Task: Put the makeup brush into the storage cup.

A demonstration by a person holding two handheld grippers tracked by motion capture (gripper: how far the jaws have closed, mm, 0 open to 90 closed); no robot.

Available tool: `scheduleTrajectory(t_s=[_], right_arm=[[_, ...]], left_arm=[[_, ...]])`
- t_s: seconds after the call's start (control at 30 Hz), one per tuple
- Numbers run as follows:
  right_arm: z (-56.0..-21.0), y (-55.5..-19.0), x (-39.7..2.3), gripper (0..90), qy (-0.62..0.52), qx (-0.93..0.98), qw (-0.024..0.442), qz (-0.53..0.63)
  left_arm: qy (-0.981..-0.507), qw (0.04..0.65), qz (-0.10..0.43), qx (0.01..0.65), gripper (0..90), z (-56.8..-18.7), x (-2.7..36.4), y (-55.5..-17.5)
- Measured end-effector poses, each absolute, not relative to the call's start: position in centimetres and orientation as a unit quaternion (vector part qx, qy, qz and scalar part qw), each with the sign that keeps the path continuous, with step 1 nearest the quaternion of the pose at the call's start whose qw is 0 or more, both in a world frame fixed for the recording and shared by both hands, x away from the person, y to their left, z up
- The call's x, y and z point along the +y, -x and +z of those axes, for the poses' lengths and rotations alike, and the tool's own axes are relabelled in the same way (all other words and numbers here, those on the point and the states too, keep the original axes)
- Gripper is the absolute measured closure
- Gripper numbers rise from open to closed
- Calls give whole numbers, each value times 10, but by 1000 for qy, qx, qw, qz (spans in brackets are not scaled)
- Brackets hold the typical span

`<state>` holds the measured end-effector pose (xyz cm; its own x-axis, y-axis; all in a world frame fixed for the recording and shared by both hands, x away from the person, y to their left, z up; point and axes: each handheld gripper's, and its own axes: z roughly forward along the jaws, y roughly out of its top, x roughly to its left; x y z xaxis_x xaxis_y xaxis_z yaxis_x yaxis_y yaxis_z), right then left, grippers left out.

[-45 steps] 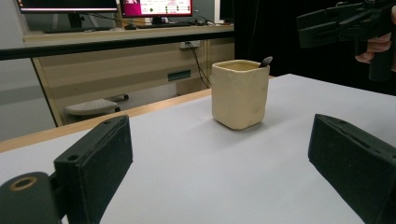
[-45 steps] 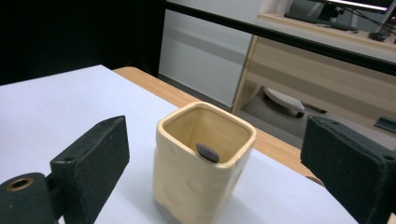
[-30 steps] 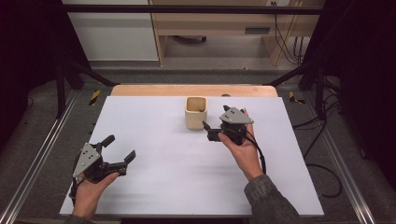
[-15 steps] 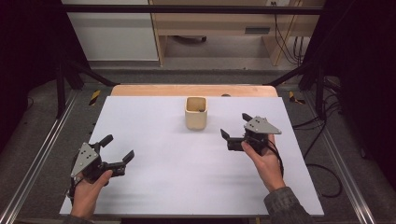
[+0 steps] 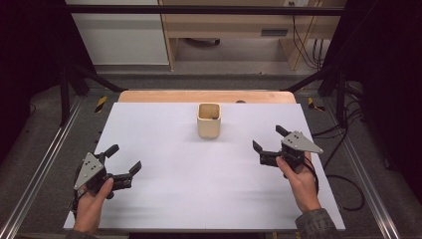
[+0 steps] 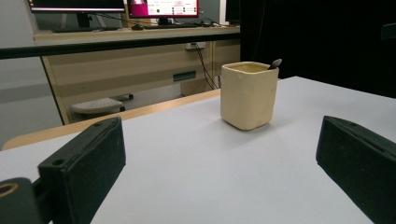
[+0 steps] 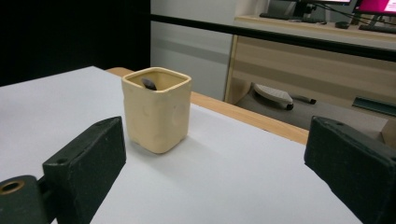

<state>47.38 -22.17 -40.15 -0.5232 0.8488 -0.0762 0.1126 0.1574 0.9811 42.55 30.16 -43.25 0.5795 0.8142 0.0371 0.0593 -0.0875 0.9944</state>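
A cream square cup (image 5: 209, 120) stands upright at the back middle of the white table (image 5: 199, 184). A small dark object (image 7: 149, 83) pokes up inside it, also seen at the cup's rim (image 6: 275, 63) in the left gripper view. My left gripper (image 5: 123, 160) rests at the front left, open and empty, facing the cup (image 6: 248, 94). My right gripper (image 5: 268, 138) is at the right side of the table, open and empty, well clear of the cup (image 7: 157, 108).
A wooden strip (image 5: 206, 96) edges the table's far side. Metal rails (image 5: 37, 169) run along both sides. Cables (image 5: 343, 179) lie on the floor at the right. Beyond the table stand a wooden bench (image 6: 140, 65) and monitors (image 6: 163, 8).
My right gripper has drawn back from beside the cup toward the right and front of the table. The left gripper has stayed nearly still.
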Motion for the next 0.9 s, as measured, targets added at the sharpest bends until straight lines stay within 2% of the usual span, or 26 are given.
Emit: scheduleTrajectory(t_s=[0.9], right_arm=[[-427,-441,-271,58,-341,667,353,560]], left_arm=[[-677,594,312,303,11,-433,309,-424]])
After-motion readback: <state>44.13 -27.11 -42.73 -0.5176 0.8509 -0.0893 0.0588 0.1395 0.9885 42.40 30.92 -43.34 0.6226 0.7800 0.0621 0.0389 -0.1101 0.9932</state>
